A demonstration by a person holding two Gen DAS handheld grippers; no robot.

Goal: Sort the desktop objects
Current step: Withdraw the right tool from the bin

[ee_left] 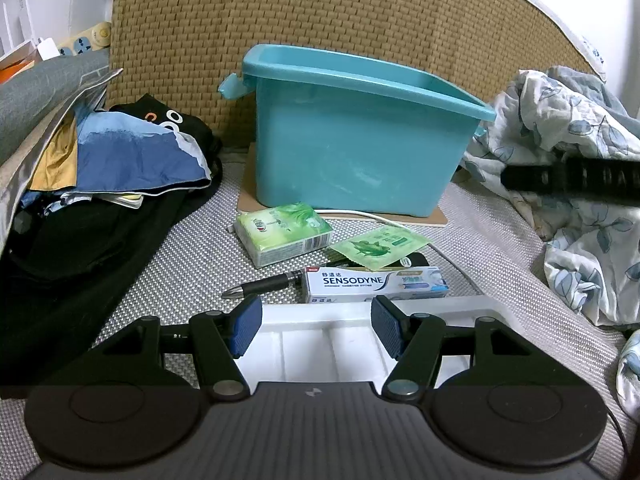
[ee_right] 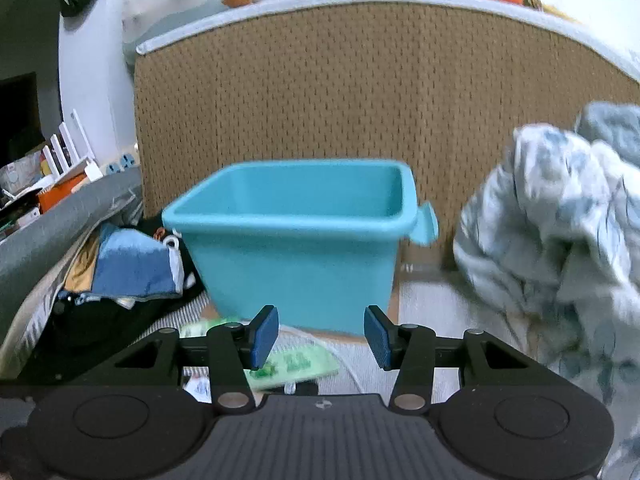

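surface: grey woven mat [ee_left: 192, 256], backed by a tan woven panel [ee_left: 320, 12].

teal rectangular plastic bin [ee_left: 352, 152]: upright, open top, standing on a thin brown board [ee_left: 436, 218] at the back of the mat, against the tan panel. seen also from the right wrist view, motion-blurred.

green tissue pack [ee_left: 286, 234]: lying flat just in front of the bin's near wall, toward its left corner.

green flat sachet [ee_left: 378, 248]: lying just right of the tissue pack, its near edge overlapping the toothpaste box.

white sensodyne toothpaste box [ee_left: 376, 282]: lying lengthwise in front of the sachet, near the white tray.

black pen with silver tip [ee_left: 264, 285]: lying left of the toothpaste box, its rear end meeting the box, tip pointing left.

white divided plastic tray [ee_left: 316, 344]: nearest the left tool, partly between its blue pads.

white cable [ee_left: 360, 214]: running along the board's front edge.

pile of dark and blue clothing [ee_left: 120, 160]: at the mat's left edge.

floral pale blue bedding [ee_left: 580, 184]: bunched at the mat's right edge.

left gripper [ee_left: 316, 330]: jaws spread wide, holding nothing, low over the tray.

right gripper [ee_right: 320, 336]: jaws spread wide, holding nothing, raised in front of the bin, above the blurred green items.
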